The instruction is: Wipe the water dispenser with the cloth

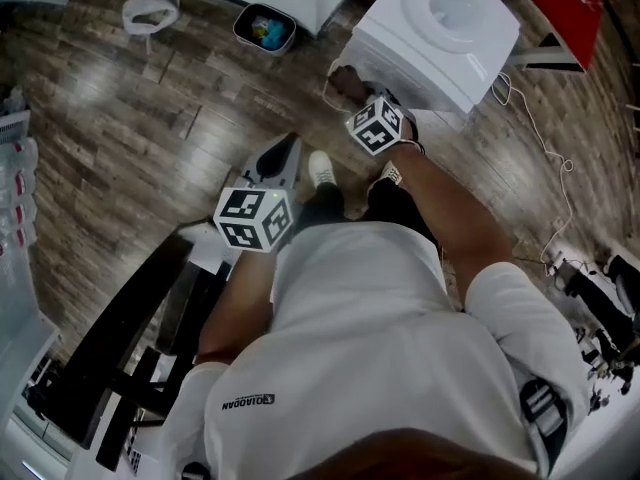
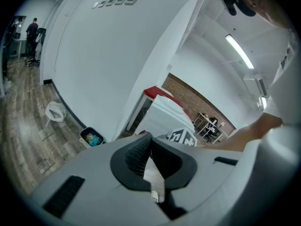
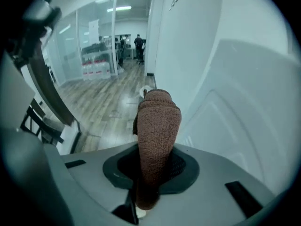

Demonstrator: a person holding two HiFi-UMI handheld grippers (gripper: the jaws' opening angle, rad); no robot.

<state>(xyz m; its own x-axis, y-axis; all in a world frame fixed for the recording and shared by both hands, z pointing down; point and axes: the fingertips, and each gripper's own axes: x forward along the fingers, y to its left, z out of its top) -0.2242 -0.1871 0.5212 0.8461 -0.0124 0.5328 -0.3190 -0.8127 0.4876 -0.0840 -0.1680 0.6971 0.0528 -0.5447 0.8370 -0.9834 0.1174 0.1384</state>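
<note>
The brown cloth was seen pinched in the right gripper, held up at the side panel of the white water dispenser, which stood on the wood-pattern floor. The left gripper was held back at the person's left side, its jaws pressed together with nothing between them. "QIAODAN" was printed on the person's white shirt and could be read only in the head view. Small lettering high on the wall, shown in the left gripper view, was too small to be read. A dark bin holding blue litter was shown by the head and left gripper views, with a white plastic bag lying apart from it. Glass partitions were shown only in the right gripper view.
</note>
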